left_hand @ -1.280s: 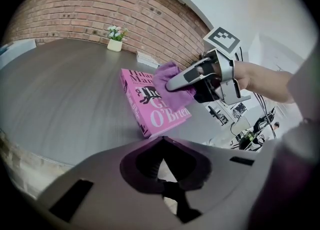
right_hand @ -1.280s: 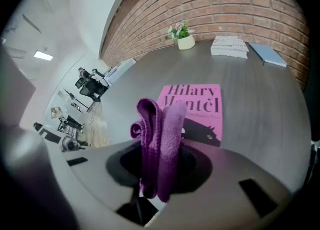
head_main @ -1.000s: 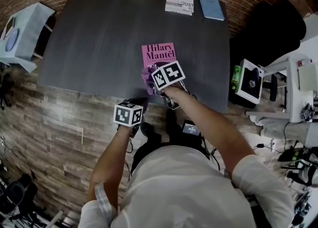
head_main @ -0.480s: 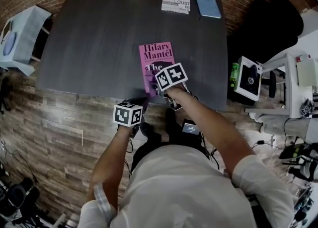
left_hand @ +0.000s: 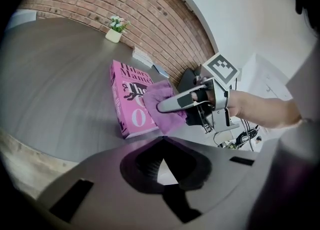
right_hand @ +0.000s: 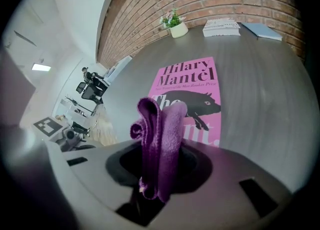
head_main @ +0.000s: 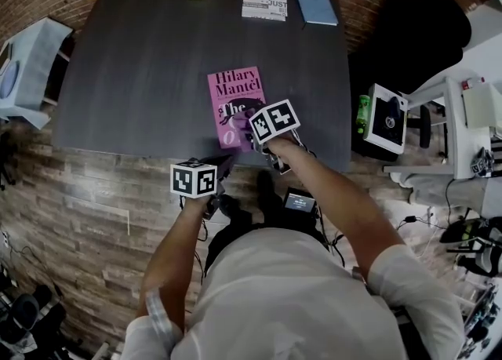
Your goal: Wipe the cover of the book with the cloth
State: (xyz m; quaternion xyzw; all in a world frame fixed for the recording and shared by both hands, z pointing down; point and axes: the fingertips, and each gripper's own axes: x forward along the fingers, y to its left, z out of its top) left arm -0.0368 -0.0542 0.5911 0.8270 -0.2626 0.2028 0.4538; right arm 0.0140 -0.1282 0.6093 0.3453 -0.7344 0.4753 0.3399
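right gripper (right_hand: 159, 171): my jaws clamp the soft purple cloth (right_hand: 161, 129) so I can rub | flat pink book (right_hand: 192, 73): near the dark grey surface (head_main: 141, 60)'s front edge | left gripper (left_hand: 161, 161): jaws together, empty, aside

Corner of book (left_hand: 126, 93) under cloth (left_hand: 163, 119)

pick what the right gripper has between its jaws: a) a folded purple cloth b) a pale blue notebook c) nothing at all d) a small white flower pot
A: in the right gripper view the right gripper is clamped on a folded purple cloth, which sticks out from between its jaws, with the pink paperback book lying beyond it.
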